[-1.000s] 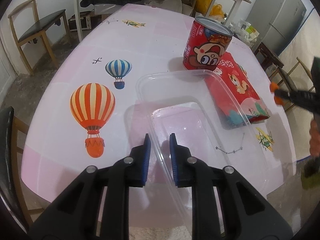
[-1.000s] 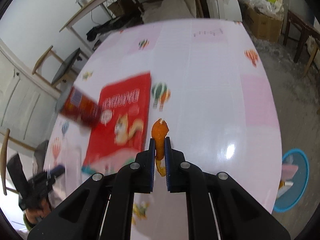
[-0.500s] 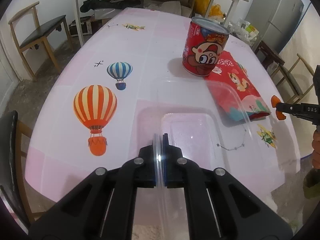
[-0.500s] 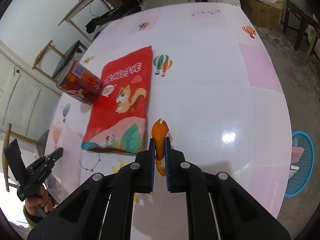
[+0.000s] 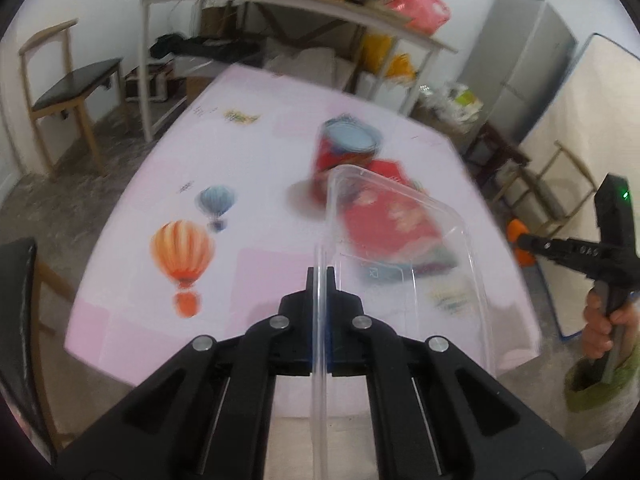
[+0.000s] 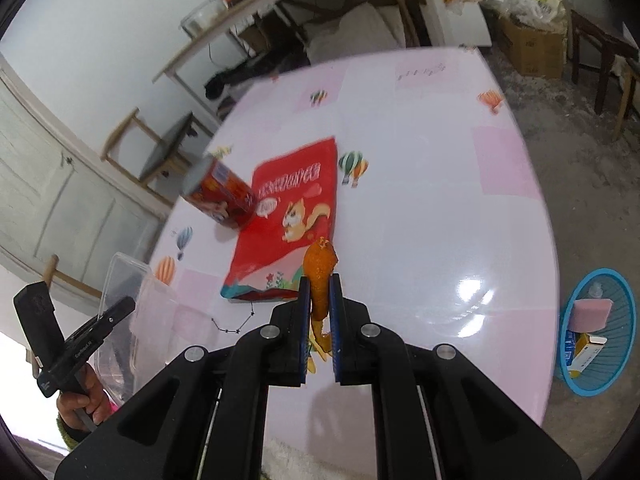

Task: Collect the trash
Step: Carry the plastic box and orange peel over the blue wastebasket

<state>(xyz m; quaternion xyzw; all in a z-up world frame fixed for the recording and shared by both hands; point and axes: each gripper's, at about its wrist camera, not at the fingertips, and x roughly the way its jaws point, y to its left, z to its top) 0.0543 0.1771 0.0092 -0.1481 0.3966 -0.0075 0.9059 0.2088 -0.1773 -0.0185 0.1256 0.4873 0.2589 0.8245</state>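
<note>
My left gripper [image 5: 319,276] is shut on the rim of a clear plastic container [image 5: 404,248] and holds it tilted up above the pink table [image 5: 256,168]. My right gripper [image 6: 320,284] is shut on a piece of orange peel [image 6: 319,268], held above the table's near edge. The peel also shows in the left wrist view [image 5: 518,236] at the right. The container shows at the left of the right wrist view [image 6: 132,312]. A red tin can [image 6: 222,196] and a red snack bag [image 6: 290,216] lie on the table; both are blurred in the left wrist view.
A blue basket [image 6: 598,328] with a pink sponge and a small box stands on the floor right of the table. Wooden chairs [image 5: 64,92] and a cluttered shelf table [image 5: 288,4] stand beyond the table. A grey fridge [image 5: 516,60] is at the back right.
The left gripper closed on the container's rim, then lifted and tilted it off the table. The right gripper has kept hold of the peel and pulled back and up.
</note>
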